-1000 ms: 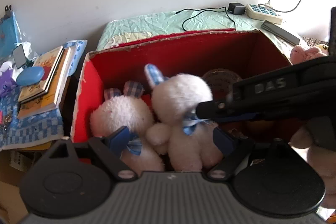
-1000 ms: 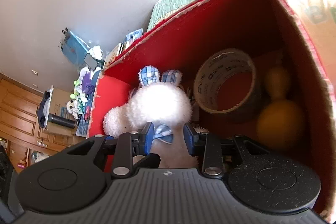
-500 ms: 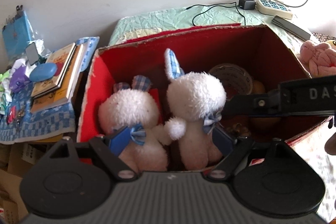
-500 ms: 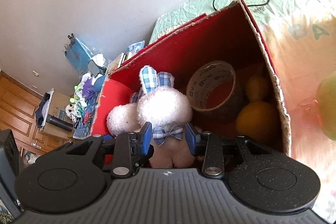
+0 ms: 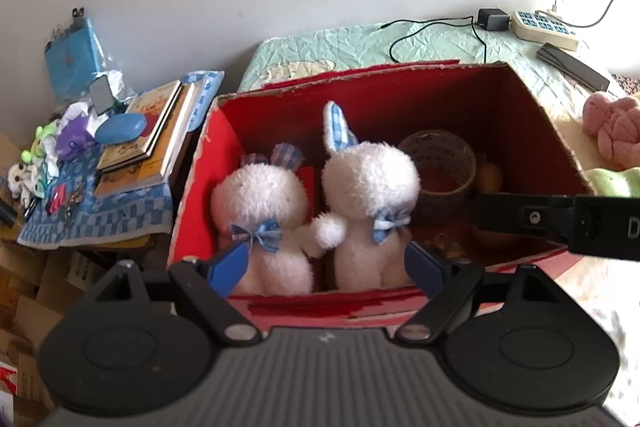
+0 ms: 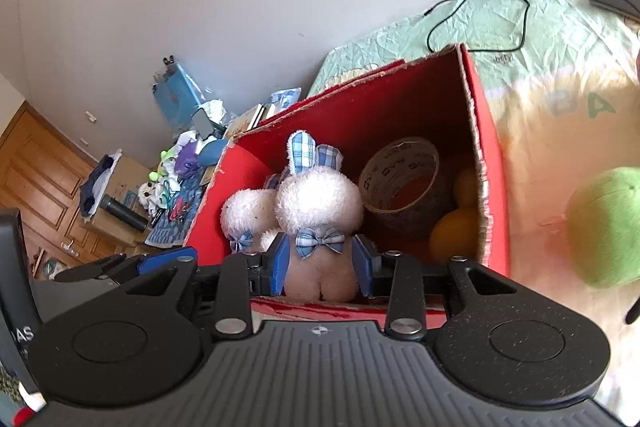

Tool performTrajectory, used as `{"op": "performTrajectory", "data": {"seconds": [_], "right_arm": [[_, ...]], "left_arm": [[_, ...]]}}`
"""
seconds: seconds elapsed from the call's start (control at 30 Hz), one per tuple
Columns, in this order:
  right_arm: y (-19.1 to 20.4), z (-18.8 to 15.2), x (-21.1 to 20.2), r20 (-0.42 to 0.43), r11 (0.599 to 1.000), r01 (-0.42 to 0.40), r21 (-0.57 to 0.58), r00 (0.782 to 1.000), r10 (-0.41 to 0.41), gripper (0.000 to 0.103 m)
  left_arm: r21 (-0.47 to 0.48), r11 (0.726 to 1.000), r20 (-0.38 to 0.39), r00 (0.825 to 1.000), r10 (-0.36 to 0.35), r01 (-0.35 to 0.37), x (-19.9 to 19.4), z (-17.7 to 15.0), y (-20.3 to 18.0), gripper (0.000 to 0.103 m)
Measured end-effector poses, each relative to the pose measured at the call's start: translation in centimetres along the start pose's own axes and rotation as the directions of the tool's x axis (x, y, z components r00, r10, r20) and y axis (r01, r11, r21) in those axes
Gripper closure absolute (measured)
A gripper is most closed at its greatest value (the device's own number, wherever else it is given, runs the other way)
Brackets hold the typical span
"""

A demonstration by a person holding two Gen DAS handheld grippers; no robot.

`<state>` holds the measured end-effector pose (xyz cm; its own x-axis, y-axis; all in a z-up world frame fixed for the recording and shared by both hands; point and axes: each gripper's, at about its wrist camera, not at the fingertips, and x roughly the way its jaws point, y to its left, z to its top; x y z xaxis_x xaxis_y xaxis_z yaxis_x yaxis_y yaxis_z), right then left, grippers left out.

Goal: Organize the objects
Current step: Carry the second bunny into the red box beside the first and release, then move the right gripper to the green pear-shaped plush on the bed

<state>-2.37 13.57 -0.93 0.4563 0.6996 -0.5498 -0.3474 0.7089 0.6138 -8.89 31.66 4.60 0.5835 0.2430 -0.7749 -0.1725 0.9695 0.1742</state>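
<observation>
Beside the box (image 5: pixel 532 115) — pink plush (image 5: pixel 612 131), green plush (image 6: pixel 604 227)

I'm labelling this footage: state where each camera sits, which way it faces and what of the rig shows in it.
Left wrist: on the left gripper, looking down into the red box; blue pads straddle both white bunnies, and the other gripper's black body crosses at right.
Right wrist: on the right gripper, looking down into the red box; pads flank the right bunny; the left gripper's fingers show at left.
Shared: box, left bunny, right bunny, tape roll, power strip.
</observation>
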Motion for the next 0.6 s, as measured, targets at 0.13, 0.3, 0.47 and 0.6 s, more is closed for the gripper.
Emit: {"op": "performTrajectory", "data": {"seconds": [0.13, 0.3, 0.47, 0.6], "right_arm": [[-0.7, -0.1, -1.4, -0.006, 1.000, -0.011, -0.014, 1.000, 0.011, 0.065], [-2.0, -0.2, -3.0, -0.015, 0.999, -0.024, -0.025, 1.000, 0.024, 0.065], [-3.2, -0.1, -4.5, -0.010, 0.999, -0.041, -0.035, 0.999, 0.041, 0.066], [-3.9, -0.2, -5.6, -0.011, 0.997, -0.065, -0.043, 0.998, 0.064, 0.066]], "left_arm": [[-0.025, 1.000, 0.006, 1.000, 0.016, -0.016, -1.2, -0.2, -1.1, 0.017], [-0.043, 0.999, 0.005, 1.000, 0.010, -0.010, -2.4, -0.4, -3.0, 0.017], [-0.042, 0.999, 0.004, 1.000, 0.002, -0.002, -3.4, -0.7, -5.3, 0.017], [-0.037, 0.999, -0.004, 1.000, -0.010, 0.010, -4.0, -1.3, -7.1, 0.017]]}}
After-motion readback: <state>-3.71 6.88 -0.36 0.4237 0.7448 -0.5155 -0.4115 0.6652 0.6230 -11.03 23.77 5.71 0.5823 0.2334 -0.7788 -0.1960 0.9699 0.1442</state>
